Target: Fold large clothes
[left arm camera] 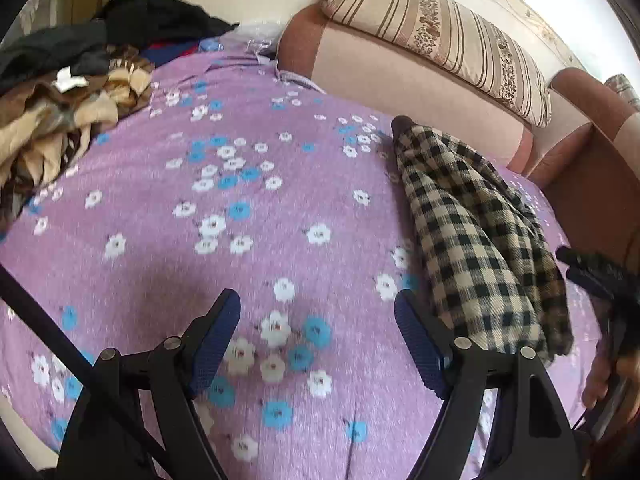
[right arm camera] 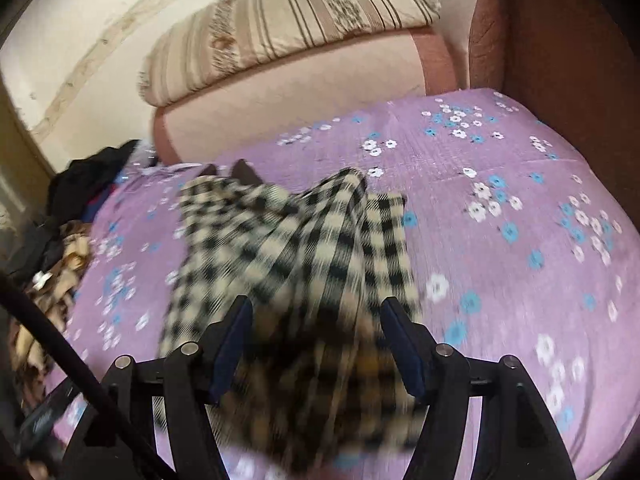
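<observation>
A black-and-cream checked garment (left arm camera: 476, 240) lies bunched in a long heap on the purple flowered bedspread (left arm camera: 180, 208), at the right of the left wrist view. My left gripper (left arm camera: 318, 320) is open and empty over bare bedspread, its right finger beside the garment's near end. In the right wrist view the same garment (right arm camera: 288, 248) lies crumpled and blurred at the centre. My right gripper (right arm camera: 316, 328) is open just above its near part, fingers apart on either side of the cloth. The right gripper also shows at the right edge of the left wrist view (left arm camera: 596, 272).
A pile of brown, beige and dark clothes (left arm camera: 60, 92) sits at the far left of the bed. A pink sofa back (left arm camera: 400, 84) with a striped cushion (left arm camera: 440, 36) runs behind. A brown armrest (right arm camera: 560, 60) bounds the right side.
</observation>
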A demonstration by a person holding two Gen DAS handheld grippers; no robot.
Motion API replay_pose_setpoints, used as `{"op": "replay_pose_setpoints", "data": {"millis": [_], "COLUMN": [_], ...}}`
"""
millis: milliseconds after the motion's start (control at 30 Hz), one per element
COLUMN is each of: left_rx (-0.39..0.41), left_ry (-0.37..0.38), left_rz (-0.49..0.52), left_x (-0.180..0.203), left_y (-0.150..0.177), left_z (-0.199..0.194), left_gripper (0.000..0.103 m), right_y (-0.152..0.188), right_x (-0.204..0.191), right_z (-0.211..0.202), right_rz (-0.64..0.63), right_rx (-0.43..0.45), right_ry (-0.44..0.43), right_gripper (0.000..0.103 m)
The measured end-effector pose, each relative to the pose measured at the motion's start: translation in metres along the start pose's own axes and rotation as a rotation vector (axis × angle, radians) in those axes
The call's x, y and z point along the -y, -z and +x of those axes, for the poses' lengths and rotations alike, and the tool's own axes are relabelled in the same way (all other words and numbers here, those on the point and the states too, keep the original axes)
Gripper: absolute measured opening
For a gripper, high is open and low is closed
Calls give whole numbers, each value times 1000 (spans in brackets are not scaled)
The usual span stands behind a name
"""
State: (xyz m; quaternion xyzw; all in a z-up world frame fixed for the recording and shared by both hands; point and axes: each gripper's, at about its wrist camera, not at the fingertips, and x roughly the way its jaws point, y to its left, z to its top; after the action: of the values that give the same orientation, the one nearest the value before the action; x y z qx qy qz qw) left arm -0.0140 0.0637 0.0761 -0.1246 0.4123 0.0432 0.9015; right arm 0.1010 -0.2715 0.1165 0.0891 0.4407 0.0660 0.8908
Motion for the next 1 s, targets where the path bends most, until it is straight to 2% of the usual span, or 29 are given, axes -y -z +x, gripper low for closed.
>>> {"op": "replay_pose_setpoints", "data": {"millis": [67,133,200,300,400,433,467,500,567,600,700,767,833,867,967,1000], "left_rx": [41,74,63,16,19,25,30,31,25,23,10,-22,-46,-55,-67,-68], "left_ry": [-15,-10,20,100,152,154,156,162,198,221,241,227,216,213,235,245], "left_rz": [20,42,54,44,88,113,140,160,184,201,252,289,309,311,288,279], "left_x": [7,17,27,40,62,69,77,83,96,102,119,129,133,133,130,128], "left_y": [-7,-16,-21,-22,-19,-17,-15,-13,-10,-8,0,6,12,14,12,10], "left_z": [5,13,27,43,46,46,45,44,41,39,39,47,54,56,57,56], "left_gripper": [78,78,78,78,78,78,78,78,78,78,78,78,78,78,78,78], "right_y": [-11,-18,-24,-29,-35,-37,-39,-43,-54,-63,-89,-98,-98,-94,-83,-79], "right_x": [-1,-8,-18,-30,-38,-39,-40,-43,-44,-43,-23,-6,10,19,34,38], "right_z": [9,7,8,27,62,74,84,91,88,79,65,72,94,104,98,91], "right_rz": [-2,-16,-38,-65,-92,-94,-98,-102,-97,-93,-11,57,124,148,170,171], "right_rx": [8,32,33,-28,-122,-160,-187,-208,-186,-140,-52,-52,-123,-173,-163,-153], "right_ry": [17,-39,-104,-138,-143,-150,-159,-167,-176,-172,-146,-107,-57,-50,-58,-58], "right_gripper": [71,71,71,71,70,63,34,23,18,17,16,16,21,28,39,48]}}
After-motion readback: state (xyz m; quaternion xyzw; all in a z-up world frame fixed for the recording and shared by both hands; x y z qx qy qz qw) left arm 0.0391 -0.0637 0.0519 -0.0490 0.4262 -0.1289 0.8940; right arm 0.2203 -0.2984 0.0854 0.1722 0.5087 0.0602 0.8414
